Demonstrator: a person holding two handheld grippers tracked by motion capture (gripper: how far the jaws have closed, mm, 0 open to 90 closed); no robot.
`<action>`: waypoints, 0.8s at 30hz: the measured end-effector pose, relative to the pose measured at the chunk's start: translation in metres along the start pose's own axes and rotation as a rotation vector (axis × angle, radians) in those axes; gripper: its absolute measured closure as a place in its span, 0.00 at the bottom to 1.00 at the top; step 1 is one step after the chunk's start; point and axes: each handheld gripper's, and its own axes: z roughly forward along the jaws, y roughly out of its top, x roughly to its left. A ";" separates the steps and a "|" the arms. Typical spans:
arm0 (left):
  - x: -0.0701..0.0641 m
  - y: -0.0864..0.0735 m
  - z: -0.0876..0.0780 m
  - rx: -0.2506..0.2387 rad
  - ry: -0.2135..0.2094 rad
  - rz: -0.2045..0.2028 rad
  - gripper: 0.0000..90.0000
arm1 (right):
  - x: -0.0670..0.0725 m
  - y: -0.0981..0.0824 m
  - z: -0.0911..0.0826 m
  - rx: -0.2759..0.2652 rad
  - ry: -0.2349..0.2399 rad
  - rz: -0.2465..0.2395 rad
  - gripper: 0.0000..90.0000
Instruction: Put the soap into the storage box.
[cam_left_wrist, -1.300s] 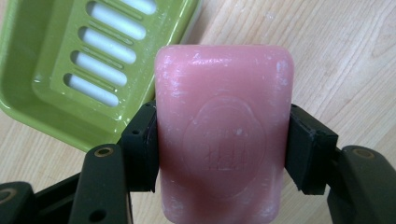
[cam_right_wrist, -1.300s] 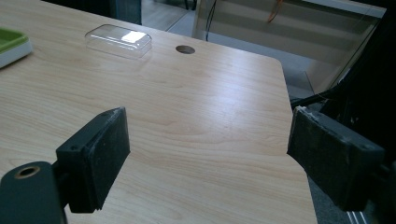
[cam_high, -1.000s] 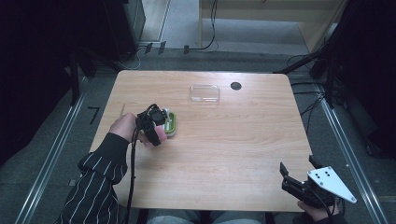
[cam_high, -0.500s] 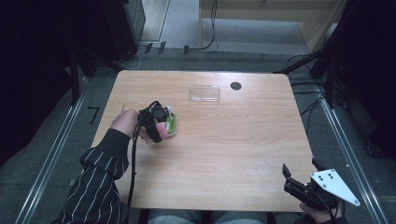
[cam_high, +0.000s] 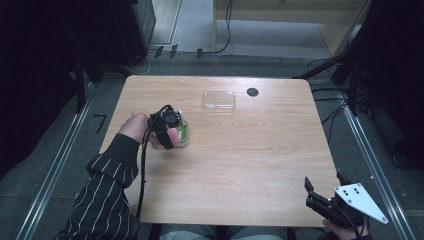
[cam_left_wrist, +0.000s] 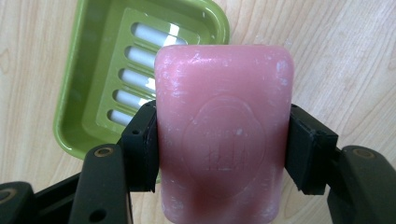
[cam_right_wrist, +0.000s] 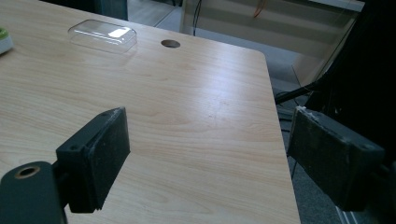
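One pink soap (cam_left_wrist: 223, 135) is clamped between the jaws of the left gripper (cam_high: 167, 129), held just above one green dish (cam_left_wrist: 100, 79) with a slotted insert; the soap overlaps the dish's near corner. The dish sits on the left part of the worktop (cam_high: 250, 160). Farther back lies one clear lid (cam_high: 219, 99), well apart from the dish, with one round hole (cam_high: 252, 92) in the worktop just beside it. The right gripper (cam_high: 327, 192) hangs at the worktop's near right corner, its jaws apart with nothing between them. Bare wood lies between dish and lid.
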 end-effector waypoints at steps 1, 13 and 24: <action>0.001 0.001 -0.001 0.002 0.000 0.004 0.43 | 0.000 0.000 0.000 0.001 -0.002 -0.001 0.15; 0.011 0.004 -0.007 -0.018 0.021 0.029 0.43 | -0.001 -0.001 -0.003 0.006 -0.010 0.002 0.15; 0.015 0.013 -0.004 -0.014 0.029 0.071 0.43 | -0.002 -0.001 -0.003 0.007 -0.012 0.000 0.15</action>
